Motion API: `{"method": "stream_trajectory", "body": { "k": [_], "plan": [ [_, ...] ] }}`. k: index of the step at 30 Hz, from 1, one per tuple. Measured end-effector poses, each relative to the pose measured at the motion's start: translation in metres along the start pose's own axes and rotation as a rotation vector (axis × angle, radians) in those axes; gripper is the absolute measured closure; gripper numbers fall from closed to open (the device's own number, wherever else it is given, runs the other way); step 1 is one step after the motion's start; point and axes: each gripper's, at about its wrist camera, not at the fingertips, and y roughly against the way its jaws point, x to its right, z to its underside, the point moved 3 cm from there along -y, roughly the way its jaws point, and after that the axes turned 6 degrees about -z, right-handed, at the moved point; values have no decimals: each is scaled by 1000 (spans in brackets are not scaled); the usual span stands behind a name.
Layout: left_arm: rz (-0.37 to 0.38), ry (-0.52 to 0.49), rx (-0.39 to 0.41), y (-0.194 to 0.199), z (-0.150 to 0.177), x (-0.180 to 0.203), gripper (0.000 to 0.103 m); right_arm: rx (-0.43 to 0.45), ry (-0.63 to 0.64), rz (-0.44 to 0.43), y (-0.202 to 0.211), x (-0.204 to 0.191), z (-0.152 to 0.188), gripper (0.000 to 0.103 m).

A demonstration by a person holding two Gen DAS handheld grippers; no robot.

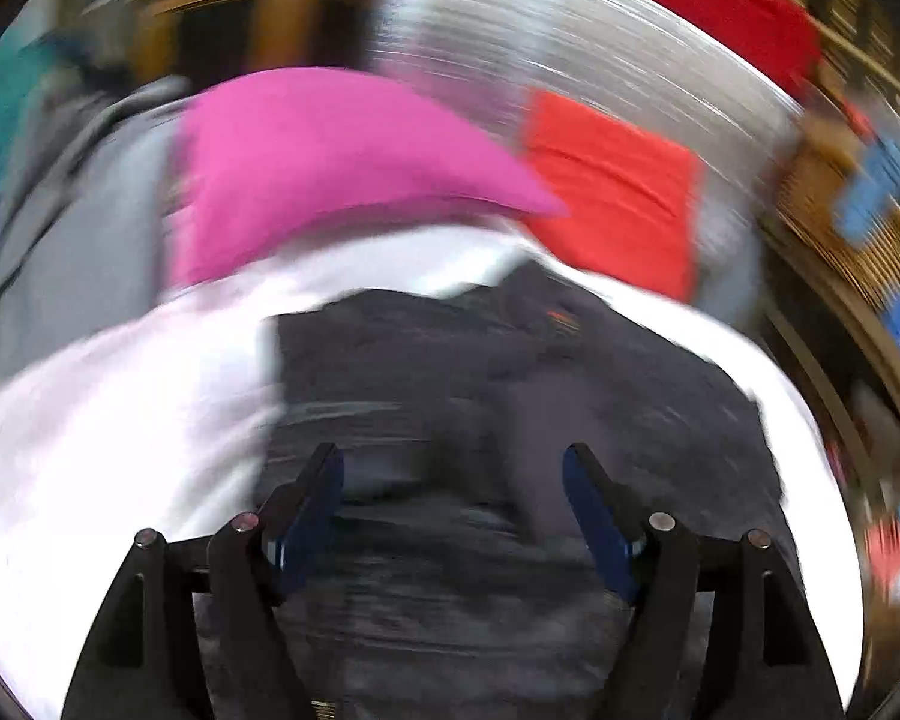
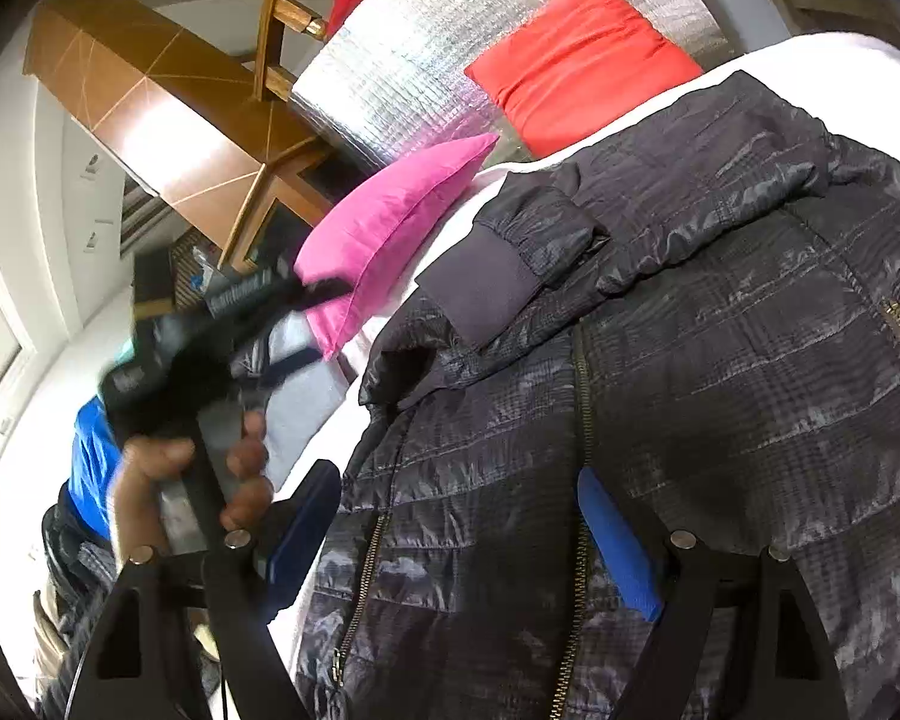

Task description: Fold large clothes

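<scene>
**A:** What do you have closest in on the right wrist view?

**B:** I see the right gripper point(image 2: 459, 516) at six o'clock, jaws spread wide and nothing pinched. The dark quilted jacket point(image 2: 660, 330) lies under and between the blue pads point(image 2: 615, 546), but I see no cloth pressed by them. The jacket fills everything from six round to three o'clock, spread on a white bed sheet point(image 2: 840, 54), with a cuffed sleeve point(image 2: 492, 282) folded across its chest near the centre.

**A:** And the other side?

**B:** At nine o'clock in that same view a hand point(image 2: 168, 480) grips the handle of the left gripper point(image 1: 453, 480), though it is blurred there. In its own view I see its jaws standing well apart, empty, over the jacket point(image 1: 480, 390). That view is smeared, so I cannot tell if the fingertips touch the fabric.

**A:** Further out?

**B:** Beyond the jacket collar, at eleven o'clock, a pink pillow point(image 2: 390, 228) rests on the sheet. Past it at one o'clock is a red pillow point(image 2: 576, 66) leaning on a silver foil-faced panel point(image 2: 402, 72). At ten o'clock, farthest off, I see a brown wooden cabinet point(image 2: 150, 102).
</scene>
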Motion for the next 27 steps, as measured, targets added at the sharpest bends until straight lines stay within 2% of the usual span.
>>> {"method": "stream_trajectory", "body": {
  "k": [3, 6, 8, 11, 15, 17, 20, 21, 22, 23, 25, 26, 27],
  "plan": [
    [-85, 167, -23, -22, 2, -45, 27, 2, 39, 25, 0, -5, 3, 19],
    [-136, 239, -48, -49, 3, -63, 27, -5, 83, 63, -5, -8, 8, 19],
    [-135, 265, -56, -59, 5, -70, 27, 2, 122, 90, -6, -12, 9, 19],
    [-93, 324, -80, -74, 13, -80, 27, 6, 190, 141, -3, -22, 6, 19],
    [-67, 360, -75, -94, 30, -87, 27, -7, 439, 327, -16, -45, -23, 19],
    [-57, 341, -27, -93, 35, -85, 25, -35, 575, 402, -36, -50, -43, 19],
    [-46, 336, 3, -91, 38, -84, 23, -117, 759, 508, -79, -44, -70, 19],
    [-38, 342, 2, -94, 37, -85, 23, -162, 773, 536, -94, -35, -79, 20],
    [-29, 350, 6, -94, 37, -87, 23, -197, 745, 535, -104, -27, -87, 21],
    [-25, 351, 11, -94, 37, -87, 22, -236, 644, 483, -111, -15, -99, 22],
    [-19, 352, 16, -94, 38, -88, 22, -256, 341, 298, -112, 6, -120, 22],
    [-15, 356, 19, -94, 38, -89, 22, -250, 214, 243, -113, 16, -126, 22],
    [-12, 357, 22, -94, 38, -89, 22, -241, 138, 227, -114, 24, -129, 22]
  ]
}}
